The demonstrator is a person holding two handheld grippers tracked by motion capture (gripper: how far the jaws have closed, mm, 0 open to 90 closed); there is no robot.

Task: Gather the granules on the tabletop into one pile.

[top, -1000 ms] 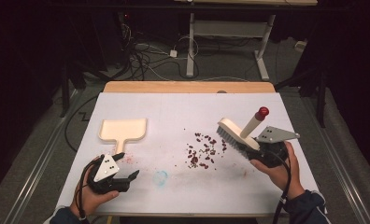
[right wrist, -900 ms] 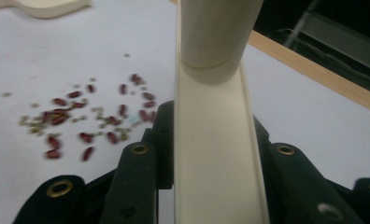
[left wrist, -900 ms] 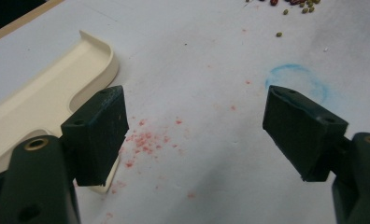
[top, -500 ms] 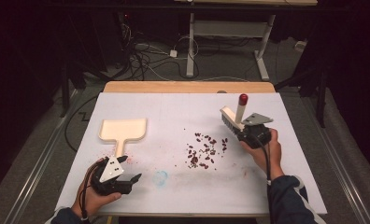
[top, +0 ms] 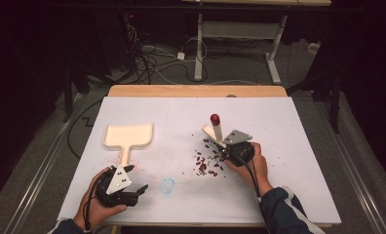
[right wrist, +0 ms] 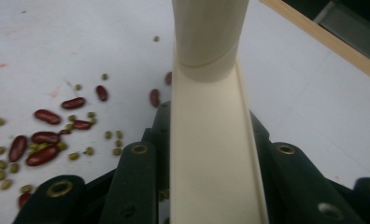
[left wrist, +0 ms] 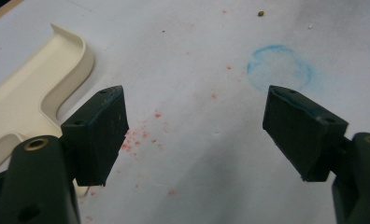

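A cream hand brush [top: 215, 130] with a red-tipped handle is held by my right gripper [top: 232, 150], which is shut on its back [right wrist: 211, 140]. The brush stands over the right edge of a scatter of red and green beans [top: 206, 161] [right wrist: 47, 140] on the white table. A cream dustpan [top: 127, 136] [left wrist: 29, 93] lies flat at the left, its handle toward the front. My left gripper [top: 132, 192] [left wrist: 197, 130] stands open just in front of that handle, low over bare tabletop, with nothing between its jaws.
A faint blue ring [top: 167, 185] [left wrist: 279, 70] and red specks [left wrist: 145, 130] mark the white table sheet [top: 288, 146]. A wooden edge [top: 196, 90] runs along the table's far side. Cables and a desk frame lie on the dark floor beyond.
My right gripper has carried the brush leftward and toward the front, from right of the beans to their right edge, with the handle tipped more upright. The left gripper has stayed in place.
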